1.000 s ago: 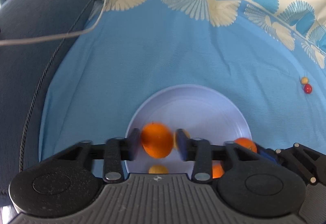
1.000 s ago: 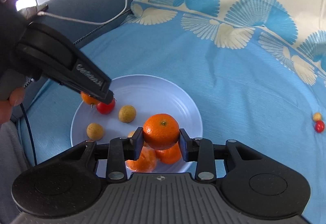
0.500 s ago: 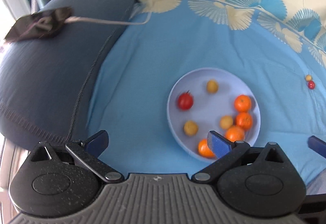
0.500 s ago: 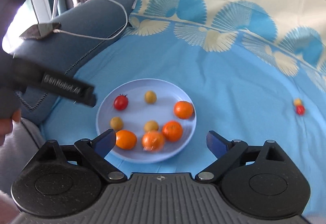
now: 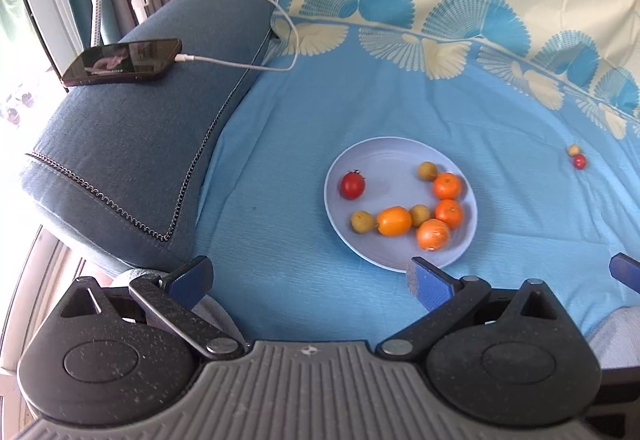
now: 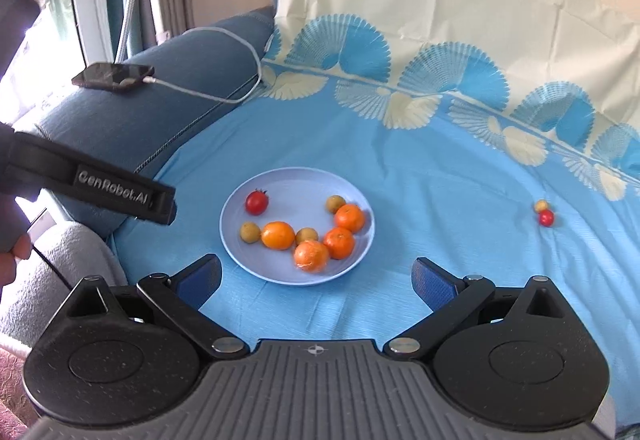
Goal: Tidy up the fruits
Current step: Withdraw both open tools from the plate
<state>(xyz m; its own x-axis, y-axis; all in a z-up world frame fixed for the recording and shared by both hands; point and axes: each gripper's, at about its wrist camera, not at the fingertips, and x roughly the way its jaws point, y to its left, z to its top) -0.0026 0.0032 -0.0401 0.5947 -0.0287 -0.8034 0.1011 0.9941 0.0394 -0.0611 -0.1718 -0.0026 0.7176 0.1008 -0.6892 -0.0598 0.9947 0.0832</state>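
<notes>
Right wrist view puts the round pale-blue plate (image 6: 298, 175) just below the frame's centre, on the light-blue patterned bedsheet (image 6: 440, 199). It carries four orange mandarins, one (image 6: 278, 235) near its middle, three small yellow-green round fruits and a red cherry tomato (image 6: 256, 201). The right gripper (image 6: 316, 278) sits at the bottom of the frame, spread wide and empty. In the left wrist view the left gripper (image 5: 310, 280) is likewise spread wide with nothing between its fingers. At the right edge of both views, well apart from the plate, a small red tomato (image 6: 546, 217) and a small yellow fruit (image 6: 541, 205) lie touching on the sheet. The plate looks mostly filled, so the step in hand seems to be a pause between picks. The next move likely calls for the right gripper to reach right and pinch one stray gently, since it could roll.
</notes>
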